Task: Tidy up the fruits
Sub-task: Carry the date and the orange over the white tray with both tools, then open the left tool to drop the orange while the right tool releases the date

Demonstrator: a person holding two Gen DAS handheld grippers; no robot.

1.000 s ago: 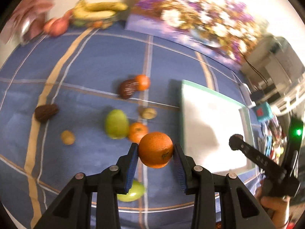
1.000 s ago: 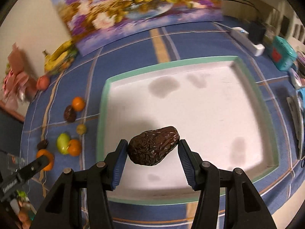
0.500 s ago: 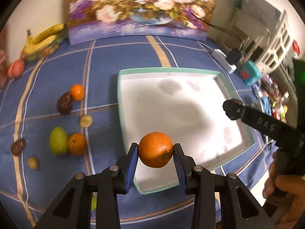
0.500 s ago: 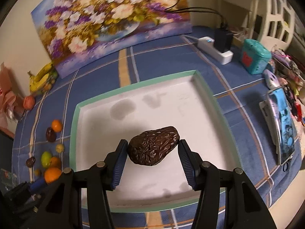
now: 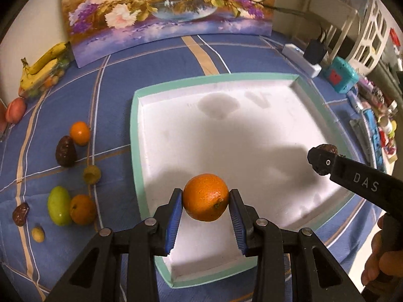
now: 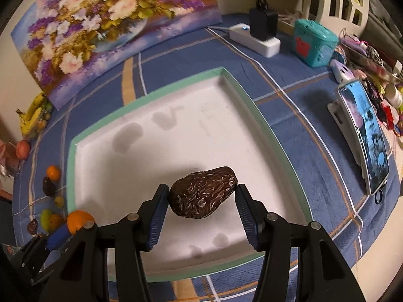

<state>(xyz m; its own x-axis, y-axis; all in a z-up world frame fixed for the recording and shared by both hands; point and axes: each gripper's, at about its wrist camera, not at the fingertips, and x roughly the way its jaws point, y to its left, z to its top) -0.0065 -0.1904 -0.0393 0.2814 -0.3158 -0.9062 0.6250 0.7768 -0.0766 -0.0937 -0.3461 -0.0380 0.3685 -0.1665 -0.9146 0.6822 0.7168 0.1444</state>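
My left gripper (image 5: 205,205) is shut on an orange (image 5: 205,197) and holds it above the near left part of the white tray (image 5: 134,130) with a green rim. My right gripper (image 6: 202,198) is shut on a dark brown wrinkled avocado (image 6: 204,195) above the near part of the same tray (image 6: 71,151). In the left wrist view the right gripper (image 5: 323,159) reaches in over the tray's right side. Loose fruit lies left of the tray: two oranges (image 5: 79,133), a dark avocado (image 5: 66,151), a green fruit (image 5: 59,209) and small brown pieces (image 5: 92,174).
A flower painting (image 5: 166,7) leans on the wall behind. Bananas (image 5: 41,68) and a peach (image 5: 15,109) lie at the far left. A power strip (image 6: 254,40), a teal box (image 6: 314,42) and a phone (image 6: 365,136) sit right of the tray.
Both grippers have swung rightward and forward over the tray, each still holding its fruit. The left gripper moved from above the loose fruit to above the tray.
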